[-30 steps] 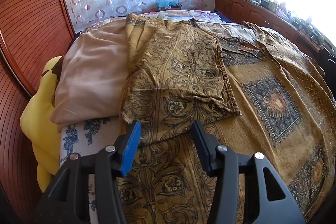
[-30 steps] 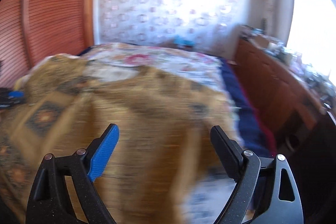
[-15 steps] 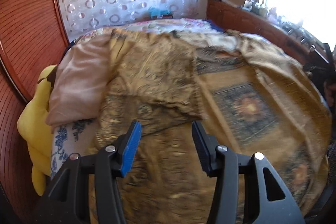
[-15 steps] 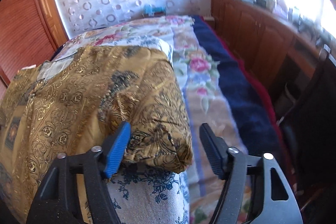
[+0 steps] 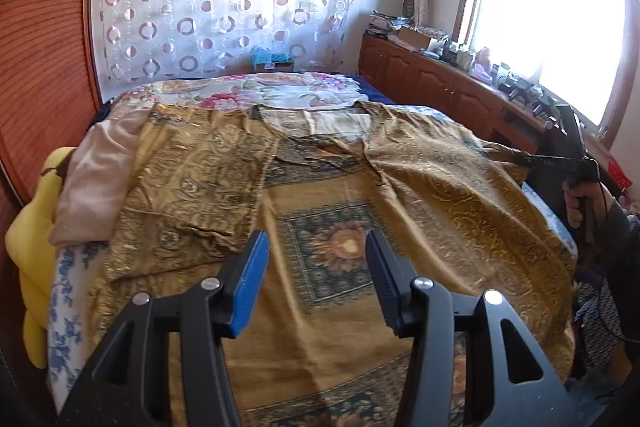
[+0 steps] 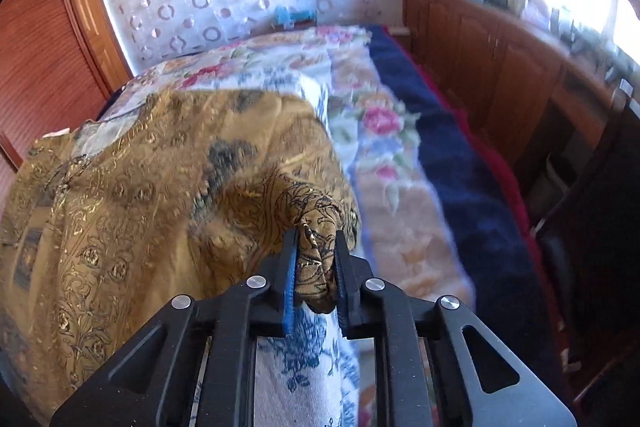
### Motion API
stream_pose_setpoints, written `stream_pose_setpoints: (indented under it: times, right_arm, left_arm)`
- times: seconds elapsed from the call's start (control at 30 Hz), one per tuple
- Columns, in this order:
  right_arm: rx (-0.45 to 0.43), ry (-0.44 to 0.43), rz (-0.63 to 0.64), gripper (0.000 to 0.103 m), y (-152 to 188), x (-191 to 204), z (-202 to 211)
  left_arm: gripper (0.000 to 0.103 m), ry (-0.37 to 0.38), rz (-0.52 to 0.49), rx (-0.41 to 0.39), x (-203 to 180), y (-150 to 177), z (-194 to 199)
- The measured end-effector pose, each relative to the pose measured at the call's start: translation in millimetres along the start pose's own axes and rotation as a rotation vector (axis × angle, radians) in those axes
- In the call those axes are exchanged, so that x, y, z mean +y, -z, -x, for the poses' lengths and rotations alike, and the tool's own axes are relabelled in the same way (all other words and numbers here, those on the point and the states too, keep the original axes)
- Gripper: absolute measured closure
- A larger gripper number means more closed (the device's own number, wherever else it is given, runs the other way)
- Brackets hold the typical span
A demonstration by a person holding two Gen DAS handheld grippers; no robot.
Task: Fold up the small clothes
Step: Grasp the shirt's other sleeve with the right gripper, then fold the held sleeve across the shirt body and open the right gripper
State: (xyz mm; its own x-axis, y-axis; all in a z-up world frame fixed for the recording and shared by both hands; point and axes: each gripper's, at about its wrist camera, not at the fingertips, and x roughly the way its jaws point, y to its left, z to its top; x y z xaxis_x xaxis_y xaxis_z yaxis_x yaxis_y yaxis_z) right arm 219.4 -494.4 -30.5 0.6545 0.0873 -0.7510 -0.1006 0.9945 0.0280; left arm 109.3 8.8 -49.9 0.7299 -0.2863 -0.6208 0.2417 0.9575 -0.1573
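A gold patterned garment [image 5: 344,251] lies spread across the bed, its left sleeve [image 5: 200,187] folded inward over the body. My left gripper [image 5: 316,259] is open and empty, held above the garment's lower middle. My right gripper [image 6: 316,255] is shut on the garment's right sleeve end [image 6: 316,247] at the bed's right edge. In the left wrist view that gripper [image 5: 528,159] shows at the far right, held by a hand, pinching the cloth. The garment [image 6: 160,187] drapes to the left of the grip in the right wrist view.
A pink pillow [image 5: 100,175] and yellow cloth [image 5: 28,247] lie at the bed's left side by a wooden wall [image 5: 40,67]. A floral quilt [image 6: 380,131] and navy blanket [image 6: 452,163] cover the bed. Wooden cabinets [image 6: 500,59] line the right side under the window.
My right gripper has closed on the right sleeve end that lay between its open jaws. My left gripper has shifted right, from the folded sleeve's hem to the garment's middle.
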Motion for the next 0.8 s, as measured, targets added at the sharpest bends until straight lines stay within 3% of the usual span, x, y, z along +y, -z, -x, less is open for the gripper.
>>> stream_pose_setpoints:
  times: [0.2,0.33,0.4,0.43,0.47,0.6,0.8]
  right_arm:
    - [-0.136,-0.010,0.200,0.091,-26,64,30]
    - [-0.132,-0.091,0.288,0.089,-21,105,30]
    - [-0.102,-0.120,0.302,0.071,-11,116,25]
    - [-0.088,-0.141,0.301,0.055,-5,118,22]
    - [-0.086,-0.154,0.295,0.050,-1,118,21]
    - [-0.088,-0.181,0.245,0.049,8,107,24]
    - [-0.040,-0.131,0.112,0.049,-3,73,8]
  left_arm:
    - [0.053,-0.002,0.046,-0.010,-4,1,-1]
    - [0.053,0.014,0.050,-0.016,-9,4,2]
    - [0.053,0.013,0.043,-0.013,-14,4,2]
    - [0.053,0.012,0.040,-0.012,-16,5,2]
    - [0.053,0.016,0.037,-0.007,-19,6,2]
    - [0.053,0.024,0.028,0.000,-28,8,0]
    - [0.053,0.048,0.014,-0.010,-40,11,-1]
